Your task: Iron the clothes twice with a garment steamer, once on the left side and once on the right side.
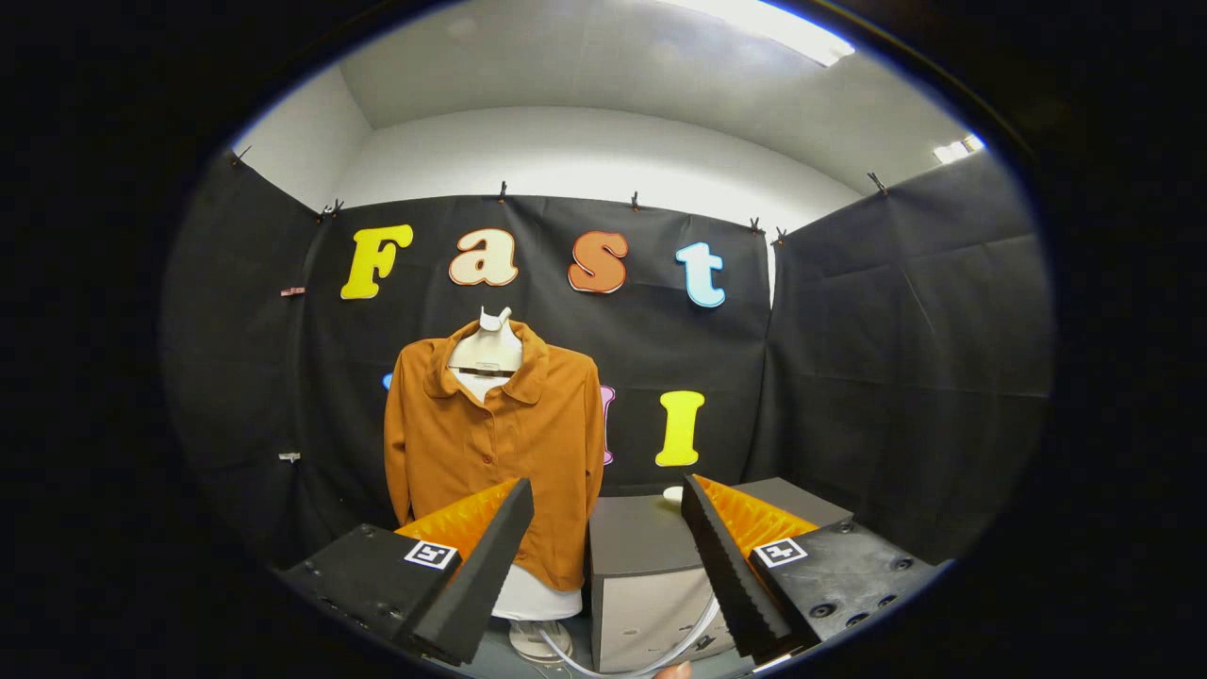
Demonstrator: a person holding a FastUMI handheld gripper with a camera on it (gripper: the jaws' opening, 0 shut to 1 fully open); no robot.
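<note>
An orange-brown buttoned shirt (495, 443) hangs on a white mannequin torso (487, 347) in front of the booth's back wall, beyond my left finger. My gripper (608, 505) is open with nothing between its fingers, well short of the shirt. To the right of the shirt stands a grey box (651, 556); a small white object (672, 493) rests on its top, partly hidden by my right finger. A pale hose (651, 655) curves along the floor in front of the box.
The mannequin's white base (537, 637) stands on the floor below the shirt. Black cloth walls (905, 377) close the booth on the left, back and right. The grey box sits close beside the mannequin.
</note>
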